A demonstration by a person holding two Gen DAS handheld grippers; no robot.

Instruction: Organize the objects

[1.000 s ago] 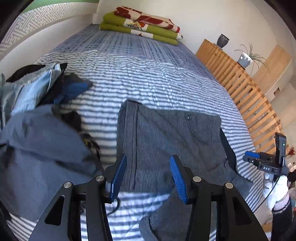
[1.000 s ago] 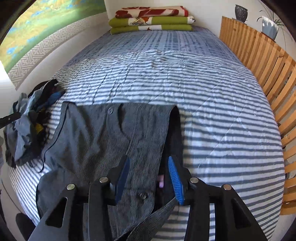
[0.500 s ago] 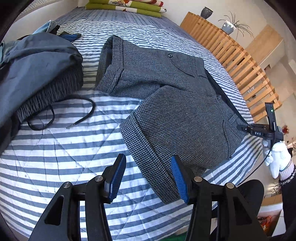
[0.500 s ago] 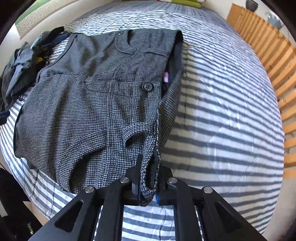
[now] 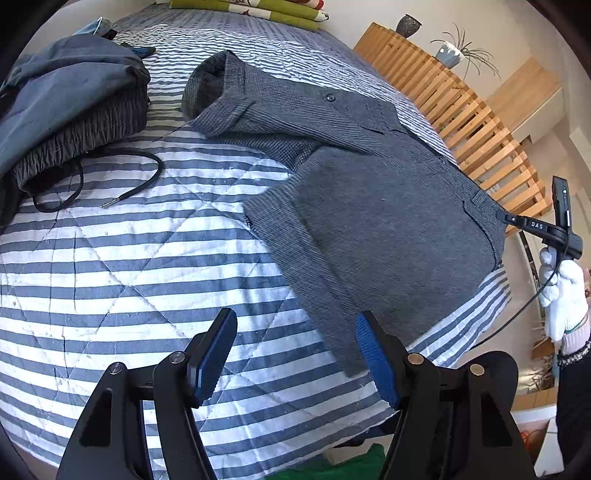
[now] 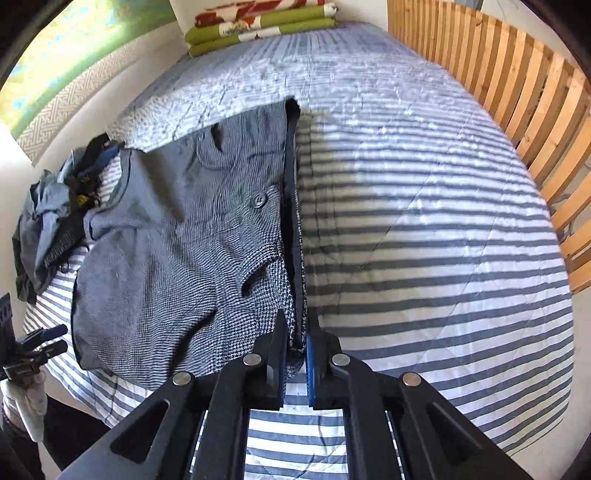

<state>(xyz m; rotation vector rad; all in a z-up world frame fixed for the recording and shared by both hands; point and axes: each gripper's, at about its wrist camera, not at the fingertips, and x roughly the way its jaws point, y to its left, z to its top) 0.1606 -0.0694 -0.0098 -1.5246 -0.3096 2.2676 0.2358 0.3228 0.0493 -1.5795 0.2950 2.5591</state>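
From the left wrist we look down on the striped bed cover [image 5: 110, 266], and our left claw [image 5: 295, 354] stands wide over it, its jaws having just been opening, with only bare stripes between the blue pads [image 5: 212, 356]. The right pad sits just beside the near corner of the grey checked trousers [image 5: 369, 221], which spread from 12 o'clock out to 3 o'clock; we cannot tell if pad and cloth touch. At 10 o'clock a heap of dark clothes [image 5: 70, 107] lies on the cover, and its black drawstring [image 5: 122, 177] trails loose over the stripes beside the trousers. Folded green and red blankets [image 5: 258, 9] rest at the head of the bed at 12 o'clock. A wooden slatted rail [image 5: 461, 122] runs along the far side at 2 o'clock, with a dark vase [image 5: 408, 25] and a potted plant [image 5: 452, 53] behind it. At 3 o'clock the right claw [image 5: 506, 217] meets the trousers' edge, a white-gloved hand [image 5: 561, 291] beneath it.

From the right wrist, our right claw [image 6: 295, 350] is clamped tight on the waistband edge of the trousers [image 6: 177, 240], which lie from 9 to 12 o'clock with a button [image 6: 258, 200] showing. The clothes heap [image 6: 51, 214] lies at 9 o'clock, the left claw [image 6: 44, 339] at 8 o'clock. Open striped cover [image 6: 424, 240] fills the right, with the rail [image 6: 517, 85] at 2 o'clock and the blankets [image 6: 258, 26] at 12 o'clock.
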